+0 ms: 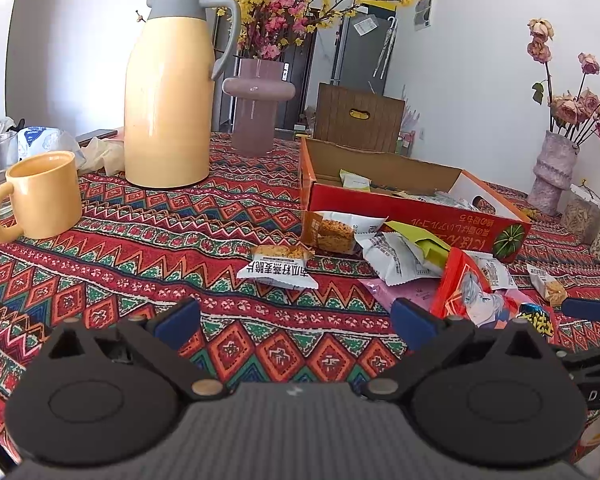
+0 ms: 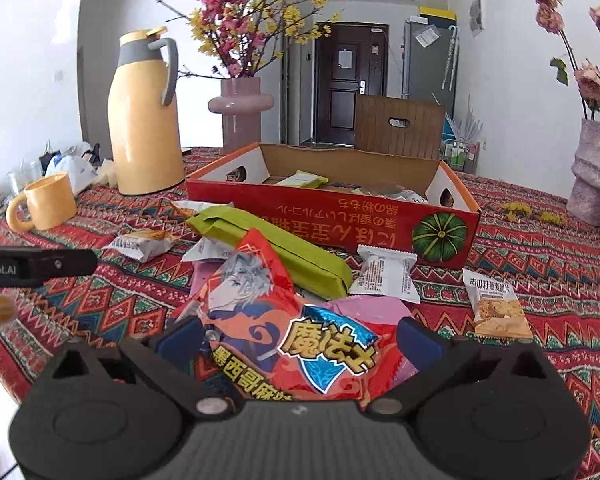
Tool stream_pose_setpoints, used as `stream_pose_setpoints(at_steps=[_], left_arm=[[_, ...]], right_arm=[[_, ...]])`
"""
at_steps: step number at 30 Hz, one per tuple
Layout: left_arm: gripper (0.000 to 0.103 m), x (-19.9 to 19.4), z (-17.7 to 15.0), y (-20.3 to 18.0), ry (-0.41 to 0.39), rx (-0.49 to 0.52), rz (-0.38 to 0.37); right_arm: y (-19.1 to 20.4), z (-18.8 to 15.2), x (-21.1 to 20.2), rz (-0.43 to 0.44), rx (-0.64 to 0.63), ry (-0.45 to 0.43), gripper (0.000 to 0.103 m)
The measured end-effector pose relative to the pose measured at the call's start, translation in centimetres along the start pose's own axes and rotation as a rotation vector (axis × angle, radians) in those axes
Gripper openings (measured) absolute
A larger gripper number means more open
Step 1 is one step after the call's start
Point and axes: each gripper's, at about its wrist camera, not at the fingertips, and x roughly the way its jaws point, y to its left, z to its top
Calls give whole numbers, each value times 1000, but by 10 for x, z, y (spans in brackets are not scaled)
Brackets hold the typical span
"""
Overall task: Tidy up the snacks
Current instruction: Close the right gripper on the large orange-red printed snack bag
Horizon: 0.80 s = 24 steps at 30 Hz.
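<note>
While I hold both tools low over the patterned tablecloth (image 1: 148, 240), my left gripper (image 1: 296, 322) has its jaws spread wide with nothing between them, only bare cloth beneath. Just ahead of it lies a small white oat bar packet (image 1: 278, 266), flat on the cloth and apart from the other wrappers.

My right gripper (image 2: 300, 340) is also wide open, its blue pads (image 2: 416, 338) on either side of a big red chip bag (image 2: 292, 336) with a cartoon figure on it. The bag sits between the jaws, but I cannot tell whether either pad touches it; the jaws are not closed on it.

Beyond that bag a long green packet (image 2: 276, 244) lies at a slant, its far end just in front of the red cardboard box (image 2: 340, 216). Two white snack packets rest to its right: one (image 2: 384, 274) near the box's pumpkin picture, another (image 2: 496, 306) further right with its biscuit showing. A pink wrapper (image 2: 364, 306) pokes out under the chip bag.

The box is open on top and already holds a few packets (image 2: 304, 179).

Off to the left stand a yellow jug (image 1: 166, 88) and a yellow mug (image 1: 40, 196), well apart from the snacks, with a pink vase (image 1: 256, 100) behind.
</note>
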Motion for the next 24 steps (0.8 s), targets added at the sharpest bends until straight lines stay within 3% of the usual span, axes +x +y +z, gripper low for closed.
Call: stream_pose_setpoints(at_steps=[6, 9, 12, 14, 16, 18, 24], left_arm=[[103, -1, -4, 2, 14, 1, -17], [103, -2, -4, 2, 12, 0, -23], [103, -3, -5, 5, 12, -2, -23], [103, -4, -5, 8, 10, -7, -20], [103, -4, -5, 10, 12, -13, -18], [103, -3, -5, 12, 15, -17, -18], [103, 1, -5, 11, 22, -15, -25]], right_arm=[[24, -5, 15, -55, -291, 33, 103], [26, -2, 26, -36, -341, 39, 103], [20, 5, 37, 10, -310, 65, 102], [18, 7, 40, 44, -289, 78, 95], [18, 7, 41, 70, -281, 78, 80], [19, 7, 39, 71, -284, 77, 78], [17, 7, 32, 64, -265, 56, 60]])
